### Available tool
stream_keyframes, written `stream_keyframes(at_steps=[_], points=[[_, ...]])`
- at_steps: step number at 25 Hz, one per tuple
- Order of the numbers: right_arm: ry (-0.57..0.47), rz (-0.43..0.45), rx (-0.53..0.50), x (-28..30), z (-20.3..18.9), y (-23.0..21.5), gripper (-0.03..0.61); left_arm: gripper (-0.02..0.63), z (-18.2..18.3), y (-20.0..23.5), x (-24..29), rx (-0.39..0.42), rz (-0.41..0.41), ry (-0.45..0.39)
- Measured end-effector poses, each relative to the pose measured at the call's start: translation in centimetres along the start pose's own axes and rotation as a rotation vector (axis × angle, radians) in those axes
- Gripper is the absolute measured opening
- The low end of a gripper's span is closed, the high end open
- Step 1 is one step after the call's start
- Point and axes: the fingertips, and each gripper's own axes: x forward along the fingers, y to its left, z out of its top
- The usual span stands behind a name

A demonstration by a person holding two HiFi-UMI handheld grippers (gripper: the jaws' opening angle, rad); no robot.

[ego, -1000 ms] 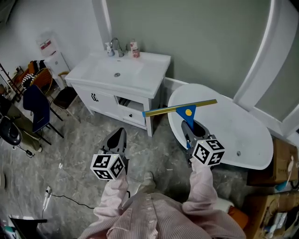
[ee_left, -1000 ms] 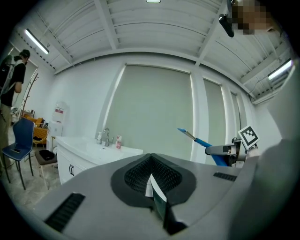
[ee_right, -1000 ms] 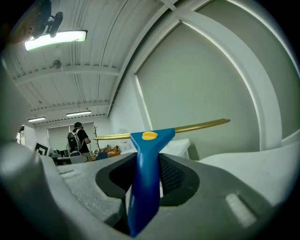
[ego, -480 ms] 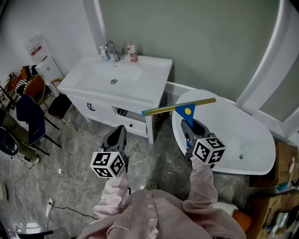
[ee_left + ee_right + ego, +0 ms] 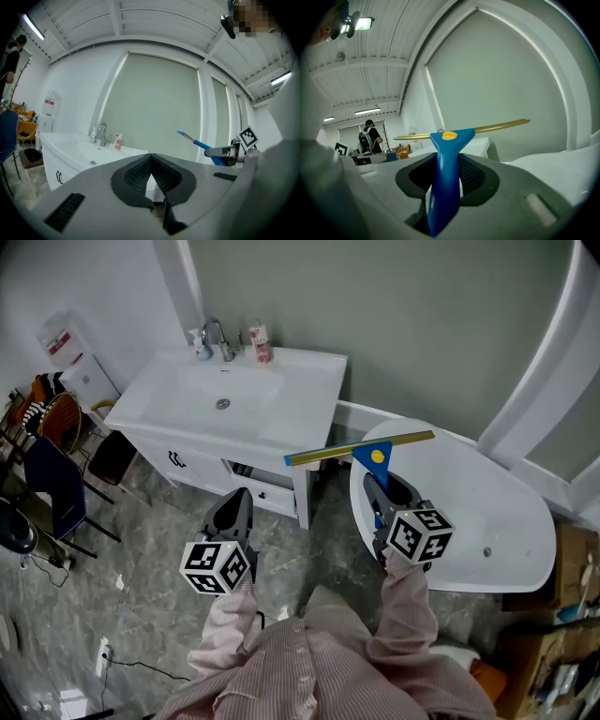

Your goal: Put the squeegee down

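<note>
The squeegee has a blue handle and a long gold blade that lies crosswise between the vanity's corner and the bathtub's rim. My right gripper is shut on its handle and holds it out about level, blade ahead. The right gripper view shows the blue handle clamped between the dark pads of the right gripper. My left gripper hangs over the floor in front of the vanity, shut with nothing in it; in its own view the left gripper has its pads together, and the squeegee shows to the right.
A white vanity with a basin, a faucet and small bottles stands ahead on the left. A white bathtub lies ahead on the right. Chairs crowd the left, cardboard boxes the right. A person stands far off.
Both grippers have moved forward toward the vanity and the bathtub, which now lie nearer. The squeegee stays in the right gripper, held the same way.
</note>
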Motion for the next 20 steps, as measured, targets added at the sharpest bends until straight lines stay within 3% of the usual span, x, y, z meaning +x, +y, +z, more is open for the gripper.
stream_keyframes(at_steps=[9, 20], points=[[0.024, -0.003, 0.02, 5.8, 0.1, -2.8, 0.132, 0.002, -0.6, 3.0, 5.1, -0.008, 0.007, 0.028], [0.057, 0.022, 0.011, 16.9, 4.1, -6.6, 0.132, 0.002, 2.5, 9.1, 14.1, -0.025, 0.055, 0.02]])
